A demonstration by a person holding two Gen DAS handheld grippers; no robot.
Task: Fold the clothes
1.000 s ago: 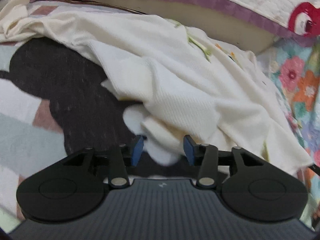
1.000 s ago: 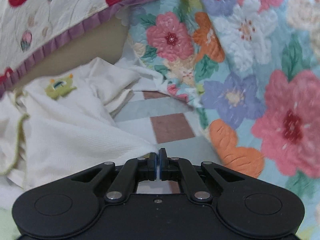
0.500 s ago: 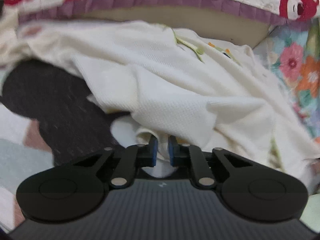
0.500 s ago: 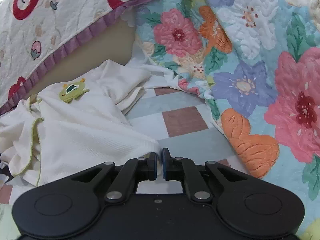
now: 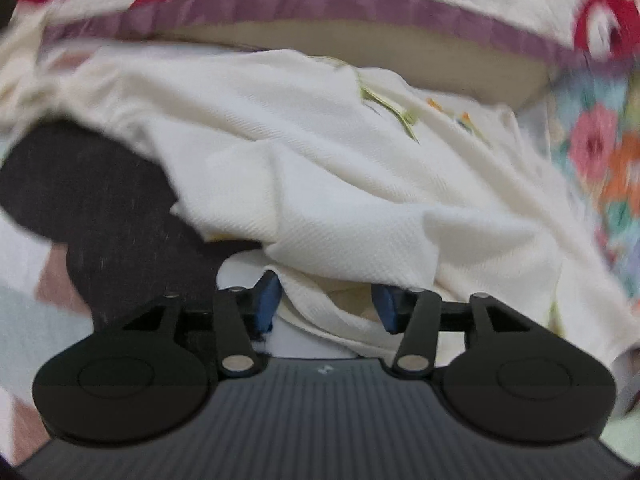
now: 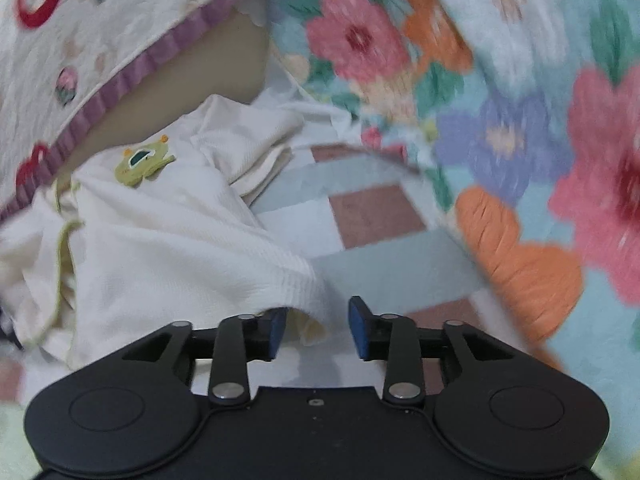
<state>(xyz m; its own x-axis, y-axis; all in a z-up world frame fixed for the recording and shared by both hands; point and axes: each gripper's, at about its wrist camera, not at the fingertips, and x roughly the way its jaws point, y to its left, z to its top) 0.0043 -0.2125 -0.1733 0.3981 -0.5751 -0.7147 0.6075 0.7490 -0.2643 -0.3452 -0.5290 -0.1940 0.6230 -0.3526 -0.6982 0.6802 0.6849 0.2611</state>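
A cream knit garment [image 5: 320, 168] with thin green trim lies crumpled on the bed. In the right wrist view the same garment [image 6: 168, 240] shows a green frog patch [image 6: 142, 162]. My left gripper [image 5: 326, 306] has its jaws opening; a fold of the cream cloth lies loose between the blue pads [image 5: 266, 300], which do not press it. My right gripper [image 6: 318, 328] also has its jaws opening, and the ribbed hem corner [image 6: 304, 284] sits just ahead of its left pad, not pinched.
A checked bed sheet [image 6: 372, 216] lies under the garment. A dark cloth [image 5: 100, 208] sits at the left. A floral quilt [image 6: 520, 120] rises on the right. A cream quilt with a purple border [image 5: 320, 0] and red prints lies behind.
The left jaws shut on the cream fold, then spread apart again. The right jaws were shut on the hem corner and now stand apart, leaving the hem loose.
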